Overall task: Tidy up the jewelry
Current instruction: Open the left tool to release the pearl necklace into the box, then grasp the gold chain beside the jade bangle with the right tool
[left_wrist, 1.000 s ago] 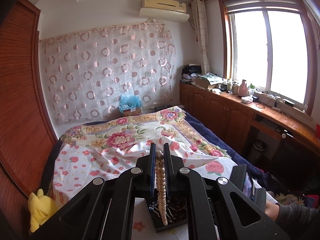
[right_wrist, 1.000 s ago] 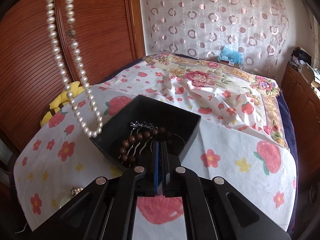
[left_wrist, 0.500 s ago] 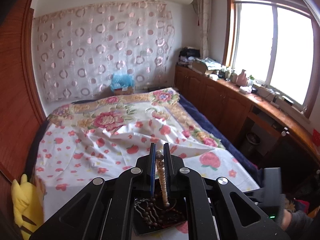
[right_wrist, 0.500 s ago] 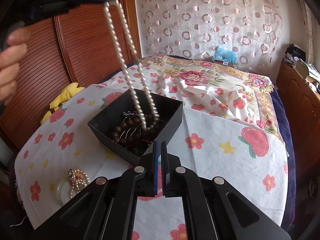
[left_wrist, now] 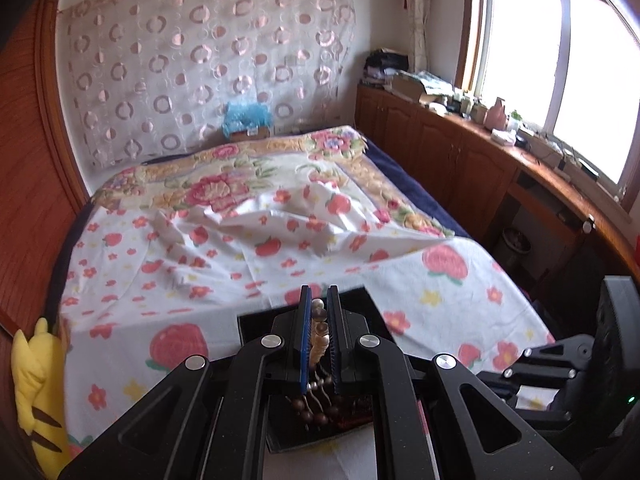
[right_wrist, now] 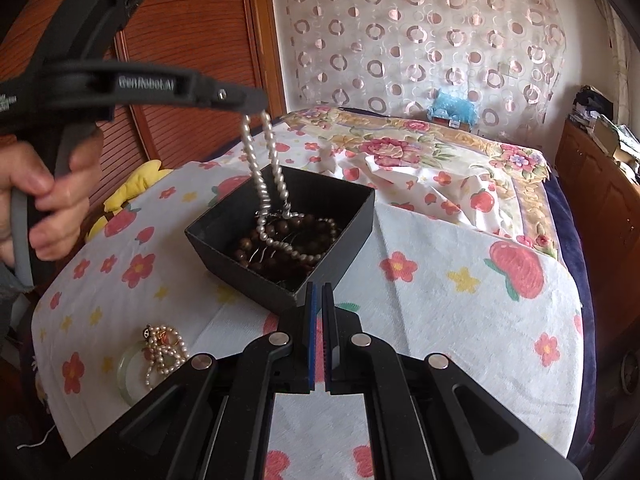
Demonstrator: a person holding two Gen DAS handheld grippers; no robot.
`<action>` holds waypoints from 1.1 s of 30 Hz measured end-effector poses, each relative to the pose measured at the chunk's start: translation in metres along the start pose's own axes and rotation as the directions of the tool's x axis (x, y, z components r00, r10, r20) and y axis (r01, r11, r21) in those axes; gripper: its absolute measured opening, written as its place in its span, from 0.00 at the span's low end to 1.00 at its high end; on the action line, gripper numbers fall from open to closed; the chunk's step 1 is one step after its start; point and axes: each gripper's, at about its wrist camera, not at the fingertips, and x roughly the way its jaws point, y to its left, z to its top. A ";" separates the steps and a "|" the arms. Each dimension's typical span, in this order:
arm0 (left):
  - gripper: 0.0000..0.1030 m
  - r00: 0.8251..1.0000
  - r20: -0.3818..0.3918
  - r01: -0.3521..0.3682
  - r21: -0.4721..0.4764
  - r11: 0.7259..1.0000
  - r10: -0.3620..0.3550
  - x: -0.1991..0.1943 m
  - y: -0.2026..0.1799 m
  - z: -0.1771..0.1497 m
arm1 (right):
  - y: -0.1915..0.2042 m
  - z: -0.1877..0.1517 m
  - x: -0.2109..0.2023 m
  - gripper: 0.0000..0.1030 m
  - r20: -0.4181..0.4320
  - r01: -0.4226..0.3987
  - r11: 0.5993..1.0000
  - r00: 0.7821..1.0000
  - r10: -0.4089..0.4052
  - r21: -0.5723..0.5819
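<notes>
Clamping pearl necklace (right_wrist: 262, 160): left gripper (right_wrist: 256, 110) | strand's lower end coiled in black box (right_wrist: 362, 216) over brown beads (right_wrist: 248, 246) | right gripper (right_wrist: 319, 300) closed, empty, at box corner | risk: releasing off-centre drapes pearls over rim

Pearls went down into the box!

The left gripper (right_wrist: 256, 110) dropped lower over the open black square box (right_wrist: 224, 236), and the hanging white pearl necklace (right_wrist: 262, 168), earlier dangling outside its near edge, piled its lower loop onto the brown wooden bead bracelet (right_wrist: 308, 222) inside.
</notes>
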 end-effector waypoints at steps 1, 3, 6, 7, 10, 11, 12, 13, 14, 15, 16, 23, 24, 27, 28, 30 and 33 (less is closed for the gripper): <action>0.07 1.000 0.000 -0.005 0.004 1.000 0.005 0.000 -0.001 -0.005 | 0.002 -0.001 0.000 0.04 -0.001 0.000 1.000 1.000 0.000 -0.002; 0.10 1.000 -0.001 -0.003 0.002 1.000 0.003 0.000 -0.002 -0.006 | 0.004 -0.002 0.000 0.04 -0.001 -0.002 1.000 1.000 0.002 -0.002; 0.28 1.000 0.007 -0.009 -0.003 1.000 0.009 -0.006 0.000 -0.020 | 0.007 -0.005 -0.002 0.04 0.001 -0.006 1.000 1.000 0.006 0.002; 0.36 1.000 0.015 -0.014 -0.003 1.000 0.014 -0.010 0.001 -0.027 | 0.009 -0.007 -0.003 0.04 0.004 -0.010 1.000 1.000 0.010 0.005; 0.48 0.999 0.027 -0.020 -0.003 1.000 0.020 -0.021 0.006 -0.044 | 0.014 -0.015 -0.006 0.04 0.008 -0.014 1.000 1.000 0.014 0.011; 0.50 0.999 0.030 -0.025 -0.006 1.000 0.026 -0.025 0.008 -0.053 | 0.015 -0.017 -0.006 0.04 0.008 -0.017 1.000 1.000 0.017 0.012; 0.54 0.999 0.033 -0.029 -0.011 1.000 0.030 -0.029 0.011 -0.060 | 0.018 -0.020 -0.007 0.04 0.009 -0.021 1.000 1.000 0.021 0.014; 0.60 0.999 0.039 -0.033 -0.023 0.999 0.034 -0.035 0.015 -0.069 | 0.021 -0.023 -0.008 0.04 0.010 -0.023 1.000 1.000 0.023 0.014; 0.63 0.998 0.044 -0.035 -0.034 0.999 0.037 -0.040 0.019 -0.076 | 0.023 -0.026 -0.009 0.04 0.012 -0.027 1.000 1.000 0.027 0.014; 0.68 0.998 0.049 -0.039 -0.046 0.998 0.041 -0.044 0.022 -0.082 | 0.026 -0.027 -0.010 0.05 0.013 -0.030 0.999 0.999 0.030 0.015; 0.75 0.997 0.055 -0.042 -0.058 0.997 0.045 -0.047 0.025 -0.086 | 0.030 -0.030 -0.011 0.06 0.013 -0.034 0.999 0.999 0.034 0.015; 0.90 0.989 0.104 -0.087 -0.167 0.982 0.106 -0.076 0.059 -0.131 | 0.047 -0.041 -0.015 0.19 0.013 -0.062 0.998 0.998 0.062 0.015; 0.90 0.988 0.102 -0.098 -0.171 0.980 0.117 -0.077 0.061 -0.135 | 0.050 -0.042 -0.015 0.19 0.012 -0.069 0.997 0.998 0.069 0.015; 0.90 0.984 0.093 -0.136 -0.186 0.973 0.155 -0.087 0.071 -0.155 | 0.059 -0.044 -0.013 0.19 0.007 -0.083 0.997 0.997 0.083 0.006; 0.90 0.983 0.087 -0.145 -0.193 0.970 0.164 -0.089 0.074 -0.160 | 0.062 -0.044 -0.012 0.19 0.005 -0.089 0.996 0.996 0.089 0.001; 0.90 0.981 0.079 -0.156 -0.205 0.966 0.176 -0.095 0.080 -0.169 | 0.070 -0.045 -0.010 0.19 -0.004 -0.103 0.995 0.995 0.103 -0.013; 0.90 0.981 0.069 -0.164 -0.217 0.962 0.182 -0.102 0.087 -0.180 | 0.080 -0.045 -0.006 0.19 -0.023 -0.121 0.992 0.992 0.120 -0.032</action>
